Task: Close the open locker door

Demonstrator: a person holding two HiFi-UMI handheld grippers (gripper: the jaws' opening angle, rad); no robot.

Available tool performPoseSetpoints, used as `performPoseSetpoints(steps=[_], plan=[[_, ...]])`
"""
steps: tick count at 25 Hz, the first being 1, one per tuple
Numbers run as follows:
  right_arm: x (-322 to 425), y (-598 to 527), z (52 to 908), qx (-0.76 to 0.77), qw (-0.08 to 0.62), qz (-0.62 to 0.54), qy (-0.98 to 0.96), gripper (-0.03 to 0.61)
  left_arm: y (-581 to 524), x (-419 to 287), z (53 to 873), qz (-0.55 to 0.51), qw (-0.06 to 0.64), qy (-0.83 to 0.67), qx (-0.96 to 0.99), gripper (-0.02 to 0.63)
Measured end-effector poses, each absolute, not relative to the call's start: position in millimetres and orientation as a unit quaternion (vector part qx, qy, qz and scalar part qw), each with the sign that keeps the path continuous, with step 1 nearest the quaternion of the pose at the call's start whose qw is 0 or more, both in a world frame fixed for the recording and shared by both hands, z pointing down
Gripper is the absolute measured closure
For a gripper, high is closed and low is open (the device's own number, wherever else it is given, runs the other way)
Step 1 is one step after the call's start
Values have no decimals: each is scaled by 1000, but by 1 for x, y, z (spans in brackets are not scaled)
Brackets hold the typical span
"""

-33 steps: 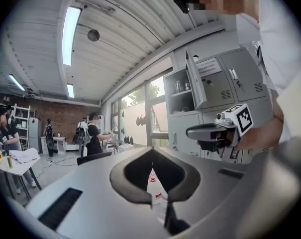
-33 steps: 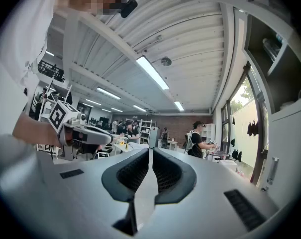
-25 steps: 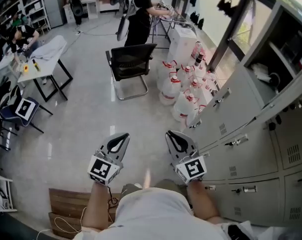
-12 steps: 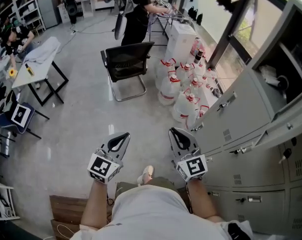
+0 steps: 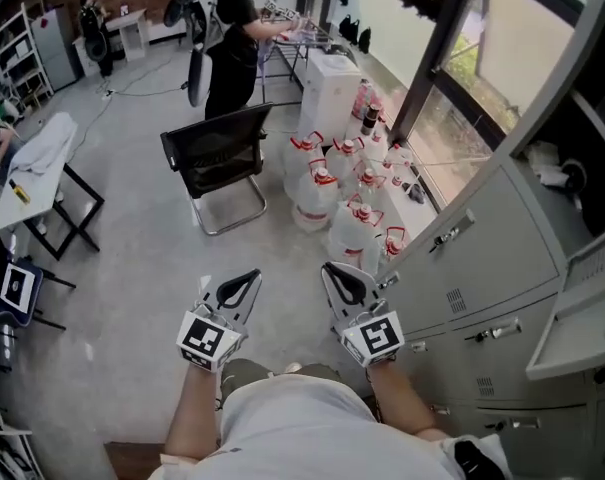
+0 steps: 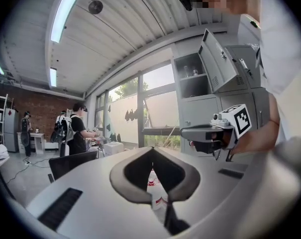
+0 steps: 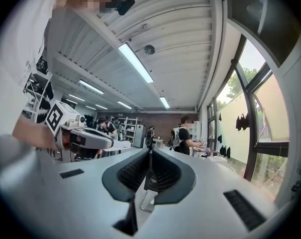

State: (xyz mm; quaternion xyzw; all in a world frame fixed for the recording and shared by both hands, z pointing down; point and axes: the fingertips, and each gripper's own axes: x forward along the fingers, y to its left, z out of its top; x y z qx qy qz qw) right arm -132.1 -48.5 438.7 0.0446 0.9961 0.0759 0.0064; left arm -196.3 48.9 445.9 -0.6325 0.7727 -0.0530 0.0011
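A bank of grey lockers [image 5: 482,268] runs along my right. One top locker stands open, with its dark compartment [image 5: 572,173] showing things inside. Its grey door [image 5: 577,323] swings out towards me at the lower right, and it also shows raised in the left gripper view as the door [image 6: 217,59]. My left gripper [image 5: 240,288] and right gripper [image 5: 344,280] are held side by side in front of my chest, short of the lockers. Both have their tips together with nothing between them, and the right one's jaws are easing closed. Neither touches the door.
A black chair [image 5: 217,158] stands ahead on the grey floor. Several large water jugs [image 5: 337,198] cluster beside the lockers, with a white cabinet [image 5: 327,78] behind them. A person [image 5: 227,38] works at a bench at the back. A white table [image 5: 37,168] is at the left.
The room has slid left and down in the head view, and the open door has come in large at the lower right. Both grippers keep their place before my chest.
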Motion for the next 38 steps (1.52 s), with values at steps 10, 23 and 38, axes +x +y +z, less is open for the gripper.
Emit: performPoseSetpoints(steps=[10,23,38], plan=[[-159,-105,439,-100,4,75,992,551,-31,-247,452,-54,2,669,-742,611],[-38,-169,444,-411,0,41,911,551,-136,-186,470,-59,6,433,-900,611],[141,-121,400,-627,-18,91,774,548,-170,-30,463,-42,16,217,-975,611]])
